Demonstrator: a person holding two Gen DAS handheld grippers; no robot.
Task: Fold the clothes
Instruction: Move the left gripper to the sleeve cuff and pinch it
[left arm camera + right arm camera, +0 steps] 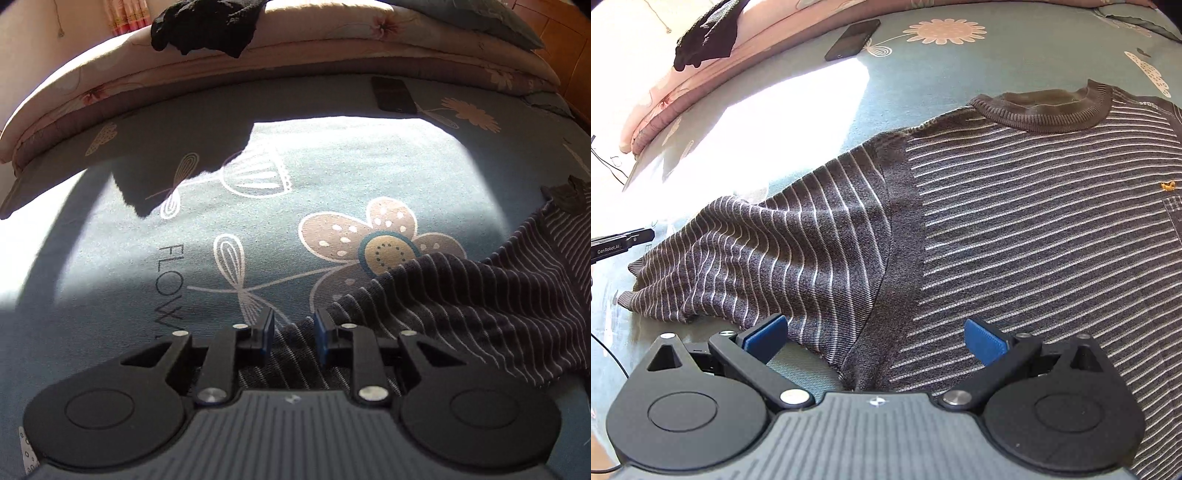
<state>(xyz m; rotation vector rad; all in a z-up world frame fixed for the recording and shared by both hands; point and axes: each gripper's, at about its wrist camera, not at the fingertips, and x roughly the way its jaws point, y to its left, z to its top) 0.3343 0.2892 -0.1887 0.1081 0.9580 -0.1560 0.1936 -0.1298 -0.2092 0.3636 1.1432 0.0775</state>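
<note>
A: We see the striped sweater (1015,229) lying flat on the bed (923,74), below the phone (853,38). Soft, light knit, so it will sag.

B: We'd pinch the sleeve cuff (631,295). Left hand-held gripper (293,332) narrow over fabric, unclamped; right hand-held gripper (875,339) wide apart, empty.

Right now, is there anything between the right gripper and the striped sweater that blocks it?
Nothing visible does. The right gripper hangs open directly over the striped sweater, near where the sleeve joins the body. The phone lies far away on the bedsheet.
</note>
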